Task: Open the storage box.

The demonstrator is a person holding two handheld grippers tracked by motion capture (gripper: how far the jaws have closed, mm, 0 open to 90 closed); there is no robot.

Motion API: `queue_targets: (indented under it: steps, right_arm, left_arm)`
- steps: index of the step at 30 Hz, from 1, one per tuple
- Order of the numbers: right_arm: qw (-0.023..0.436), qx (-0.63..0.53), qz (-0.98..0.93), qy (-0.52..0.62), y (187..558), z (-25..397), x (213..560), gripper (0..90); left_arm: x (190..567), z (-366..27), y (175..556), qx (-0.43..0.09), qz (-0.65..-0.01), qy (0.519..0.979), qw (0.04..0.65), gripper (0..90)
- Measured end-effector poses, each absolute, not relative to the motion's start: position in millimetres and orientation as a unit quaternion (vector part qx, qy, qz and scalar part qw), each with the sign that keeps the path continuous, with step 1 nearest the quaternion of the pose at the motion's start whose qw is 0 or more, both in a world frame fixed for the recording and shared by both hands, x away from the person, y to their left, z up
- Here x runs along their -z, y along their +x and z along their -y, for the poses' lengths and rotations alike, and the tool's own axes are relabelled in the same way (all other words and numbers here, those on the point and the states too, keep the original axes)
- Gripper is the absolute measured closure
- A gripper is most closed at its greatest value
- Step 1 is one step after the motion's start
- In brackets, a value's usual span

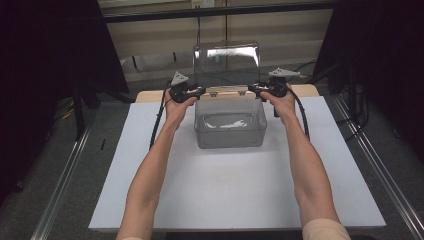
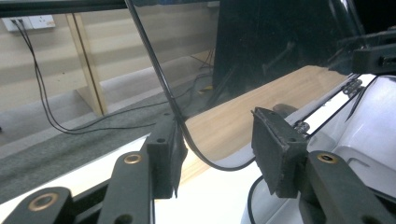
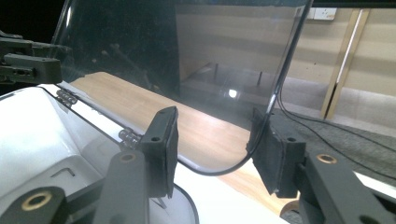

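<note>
Clear plastic box (image 1: 230,127) sits at the far middle of the white table (image 1: 240,195) top, roughly 12 o'clock from me, with its hinged lid (image 1: 226,62) standing upright at the back. Box looks empty as far as I can tell.

I've got one set of tongs at each lower corner of the lid: left tongs (image 1: 199,91) at 9 o'clock of the hinge line, right tongs (image 1: 253,89) at 3 o'clock. Symmetric hold on purpose: the lid is wide and thin, so a push from one corner would twist it on the hinges (image 3: 128,136).

State of the tongs: both spread. In the left gripper view the left tongs (image 2: 217,154) straddle the rounded lid corner (image 2: 205,161); its dark edge runs against the inner face of one pad, the other pad stands apart from it. Same in the right gripper view: right tongs (image 3: 215,149) gape around the opposite corner (image 3: 233,163), edge touching one pad only. So guiding, not clamping.

My read: lid is at the top of its swing and I'm steadying it there, either just parked open or about to tip it forward to shut. Open jaws let the edge slide as the angle changes; clamping would fight the hinge arc.

Risk: lid drops free if both pads lose contact.
</note>
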State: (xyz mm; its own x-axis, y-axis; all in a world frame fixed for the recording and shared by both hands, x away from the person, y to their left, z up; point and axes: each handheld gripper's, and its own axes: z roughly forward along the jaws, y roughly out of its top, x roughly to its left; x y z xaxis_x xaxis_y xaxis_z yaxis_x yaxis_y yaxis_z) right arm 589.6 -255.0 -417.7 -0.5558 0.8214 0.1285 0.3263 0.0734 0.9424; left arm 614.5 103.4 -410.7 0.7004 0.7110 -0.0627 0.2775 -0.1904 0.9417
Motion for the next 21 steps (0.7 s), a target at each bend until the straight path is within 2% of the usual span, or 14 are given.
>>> queue_targets:
  steps: [21]
  right_arm:
    - [0.189,-0.564,-0.672,0.442,591.2,259.0,423.9,51.9]
  left_arm:
    - [415.8,-103.9,617.4,-0.181,-0.363,0.729,0.551,47.8]
